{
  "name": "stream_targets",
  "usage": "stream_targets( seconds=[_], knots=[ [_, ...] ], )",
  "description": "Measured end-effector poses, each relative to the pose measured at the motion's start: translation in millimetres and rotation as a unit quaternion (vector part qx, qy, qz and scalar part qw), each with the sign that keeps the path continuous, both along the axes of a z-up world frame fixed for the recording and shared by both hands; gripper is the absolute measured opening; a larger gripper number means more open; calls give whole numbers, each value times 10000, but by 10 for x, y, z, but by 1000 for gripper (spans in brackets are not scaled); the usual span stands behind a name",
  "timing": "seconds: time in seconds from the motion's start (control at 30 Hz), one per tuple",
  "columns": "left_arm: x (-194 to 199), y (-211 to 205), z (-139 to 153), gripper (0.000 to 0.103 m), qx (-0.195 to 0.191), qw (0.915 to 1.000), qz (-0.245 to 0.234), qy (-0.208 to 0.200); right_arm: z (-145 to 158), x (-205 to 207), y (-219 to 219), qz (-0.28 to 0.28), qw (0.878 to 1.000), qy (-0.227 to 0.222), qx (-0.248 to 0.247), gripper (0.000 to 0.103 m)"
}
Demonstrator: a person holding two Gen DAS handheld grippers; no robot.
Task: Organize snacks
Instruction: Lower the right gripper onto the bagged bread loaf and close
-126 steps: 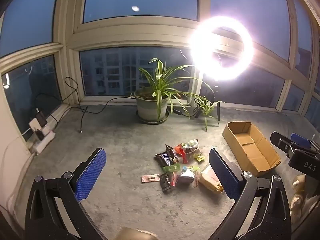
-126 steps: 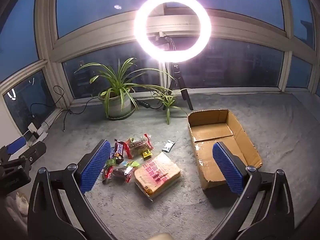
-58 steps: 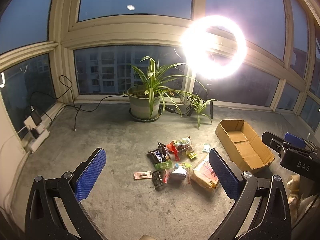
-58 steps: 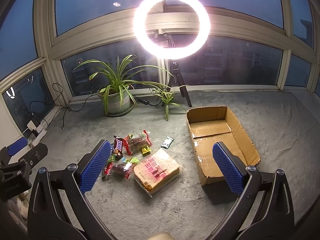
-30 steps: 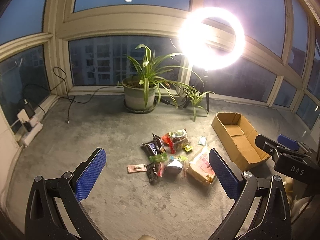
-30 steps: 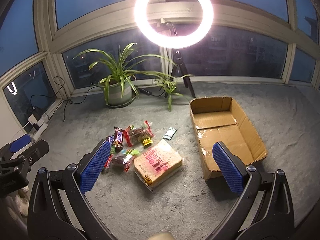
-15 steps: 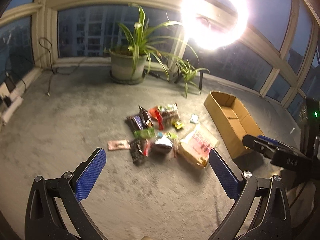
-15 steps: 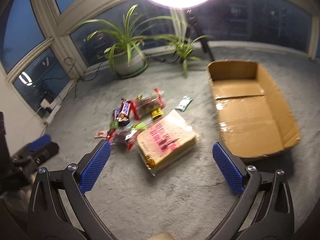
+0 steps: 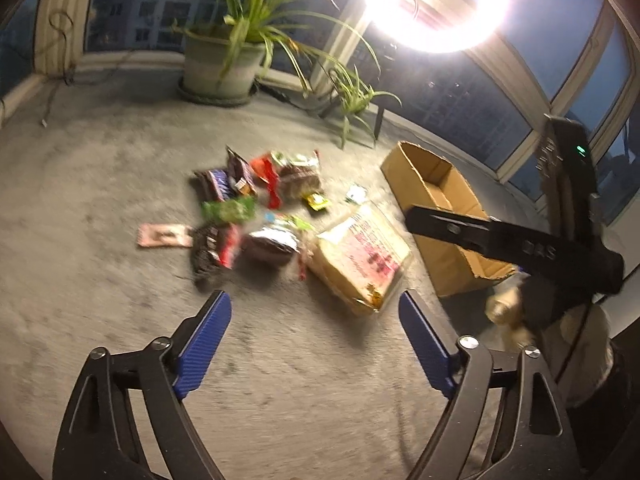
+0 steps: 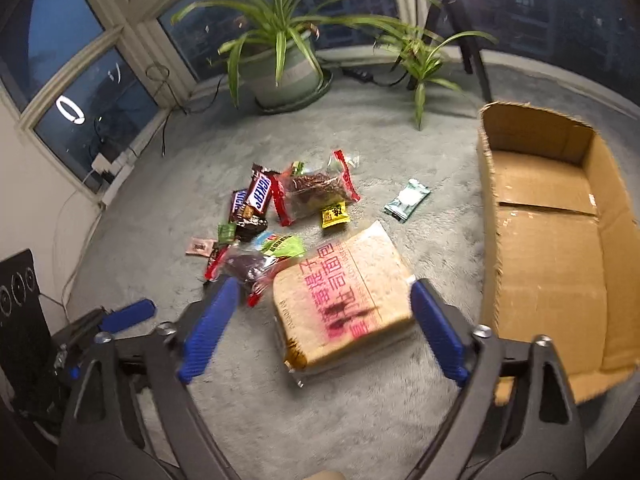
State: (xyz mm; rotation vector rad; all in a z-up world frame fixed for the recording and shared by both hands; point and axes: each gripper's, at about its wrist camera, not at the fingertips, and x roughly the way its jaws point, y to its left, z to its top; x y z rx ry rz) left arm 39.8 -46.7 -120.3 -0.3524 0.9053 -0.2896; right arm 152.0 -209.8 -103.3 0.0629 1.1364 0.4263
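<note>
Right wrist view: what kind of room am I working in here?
Probably an enclosed balcony or sunroom at home, set up for filming: wraparound windows showing city buildings at dusk, a potted plant by the glass, grey carpet, and a ring light.

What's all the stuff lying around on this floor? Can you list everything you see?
Cardboard box: one, brown, open and empty, right of the snacks.
Bread pack: one, tan with red print, on the carpet nearest the right tool.
Snickers bars: two, brown, left part of the pile.
Red-edged clear bag: one, beside the Snickers bars.
Small yellow packet: one, below that bag.
Pale green packet: one, apart, toward the box.
Potted plants: two, green, by the windows.
Ring light: one, glowing.
Left tool: blue pads, open.
Right tool: blue pads, open.
</note>
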Motion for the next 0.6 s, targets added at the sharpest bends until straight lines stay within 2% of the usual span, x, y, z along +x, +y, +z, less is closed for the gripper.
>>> stream_targets(
  seconds=[0.03,0.23,0.33,0.6],
  knots=[
    [22,-28,-27,75,-77,9999,-38,57,-39,53,1,40,10000,82,-30,73],
    [132,-191,-201,63,-388,9987,-183,280,-206,268,-21,121,9989,326,-328,73],
    [174,-273,-249,62,-450,9981,-249,340,-256,373,-39,182,9982,530,-229,73],
    [305,-375,-347,58,-628,9964,-312,482,-352,500,115,401,9952,662,-593,73]
  ],
)
